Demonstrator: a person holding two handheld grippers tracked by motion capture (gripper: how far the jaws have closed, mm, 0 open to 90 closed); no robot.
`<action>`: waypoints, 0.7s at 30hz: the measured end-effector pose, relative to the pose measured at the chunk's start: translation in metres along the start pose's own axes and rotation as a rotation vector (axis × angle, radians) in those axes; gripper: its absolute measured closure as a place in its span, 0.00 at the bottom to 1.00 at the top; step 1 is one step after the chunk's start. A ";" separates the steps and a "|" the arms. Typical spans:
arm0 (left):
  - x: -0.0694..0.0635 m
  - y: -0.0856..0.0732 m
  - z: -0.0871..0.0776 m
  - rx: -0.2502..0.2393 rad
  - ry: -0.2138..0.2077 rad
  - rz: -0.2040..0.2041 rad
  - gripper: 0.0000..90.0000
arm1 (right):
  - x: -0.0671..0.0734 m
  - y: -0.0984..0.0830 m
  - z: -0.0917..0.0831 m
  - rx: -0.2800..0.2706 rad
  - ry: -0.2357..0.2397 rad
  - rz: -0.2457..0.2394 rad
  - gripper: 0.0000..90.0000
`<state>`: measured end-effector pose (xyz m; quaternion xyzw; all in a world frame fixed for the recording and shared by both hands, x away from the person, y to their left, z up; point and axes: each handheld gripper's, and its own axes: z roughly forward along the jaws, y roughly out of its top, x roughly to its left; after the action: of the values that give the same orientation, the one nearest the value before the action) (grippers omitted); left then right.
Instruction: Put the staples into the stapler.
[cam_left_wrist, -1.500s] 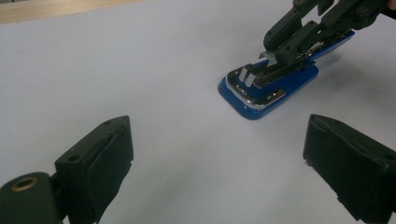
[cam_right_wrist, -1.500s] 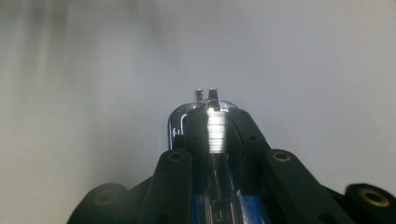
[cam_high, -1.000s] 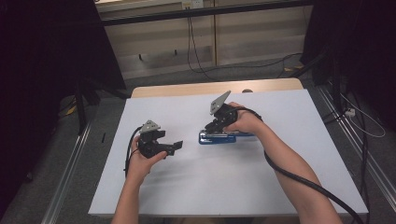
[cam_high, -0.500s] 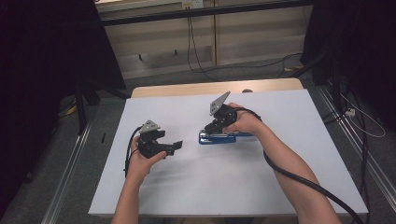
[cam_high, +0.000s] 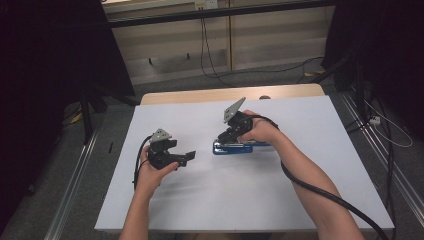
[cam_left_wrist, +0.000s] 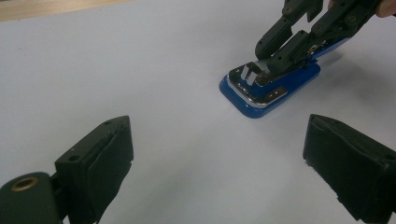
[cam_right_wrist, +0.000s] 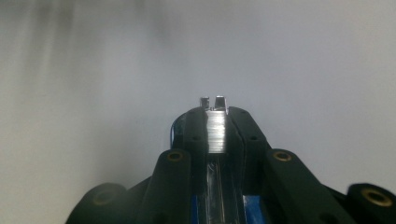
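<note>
Blue stapler (cam_high: 239, 147) is gripped on its metal top by the clenched right claw (cam_high: 225, 140); steady downward pressure is advised, left claw (cam_high: 186, 158) kept released nearby on the white surface (cam_high: 300, 190).

Both forearms are bare with no sleeves, each hand carrying a black hand-held gripper, left (cam_high: 186, 158) and right (cam_high: 223, 139), built of blocky black jaws with brass-ringed screw holes, topped by a grey three-cornered plate and trailing a thick black cable.
</note>
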<state>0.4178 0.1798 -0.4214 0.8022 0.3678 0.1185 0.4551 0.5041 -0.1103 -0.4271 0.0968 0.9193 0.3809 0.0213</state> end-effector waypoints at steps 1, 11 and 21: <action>0.000 0.000 0.000 0.000 0.000 0.000 0.10 | 0.000 0.000 0.000 -0.002 -0.002 0.004 0.86; 0.001 0.000 0.000 0.005 -0.001 -0.003 0.10 | 0.004 -0.002 -0.007 -0.050 -0.033 0.040 0.65; -0.003 0.001 0.003 0.001 -0.013 0.001 0.10 | 0.023 -0.021 -0.035 -0.049 -0.165 0.117 0.40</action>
<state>0.4181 0.1756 -0.4224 0.8033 0.3645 0.1134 0.4572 0.4740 -0.1443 -0.4163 0.1808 0.8976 0.3946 0.0769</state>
